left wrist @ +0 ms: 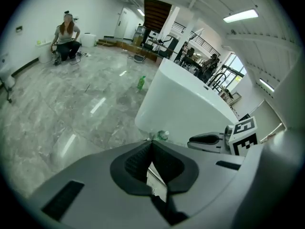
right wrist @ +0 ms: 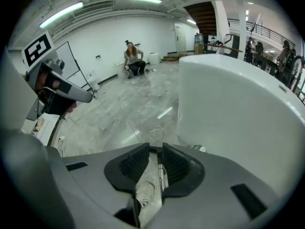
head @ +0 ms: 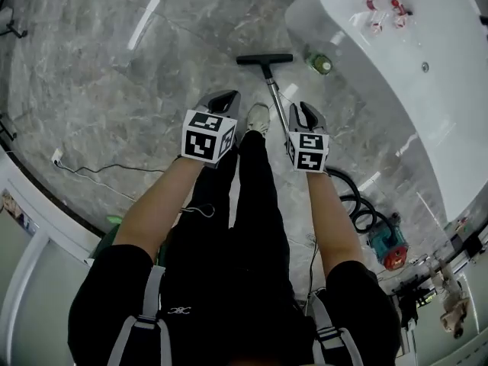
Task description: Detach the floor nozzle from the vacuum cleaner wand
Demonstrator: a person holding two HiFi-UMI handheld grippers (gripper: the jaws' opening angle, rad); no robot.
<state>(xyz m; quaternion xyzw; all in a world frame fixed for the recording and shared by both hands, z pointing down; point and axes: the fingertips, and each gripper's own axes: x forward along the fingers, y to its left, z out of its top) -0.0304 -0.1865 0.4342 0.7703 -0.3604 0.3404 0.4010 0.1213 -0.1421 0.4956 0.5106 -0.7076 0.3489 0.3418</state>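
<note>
The nozzle (head: 264, 58) lies flat on the floor (head: 114, 90) at top centre, and its wand (head: 276, 101) slants down toward the right gripper (head: 305, 113). Both look stiff, light and smooth, so I'd grip the wand just above the joint. The left gripper (head: 221, 99) is closed and empty; the right one is barely parted and holds nothing. The tub (head: 396, 90) crowds the right side, with room to move on the left.
</note>
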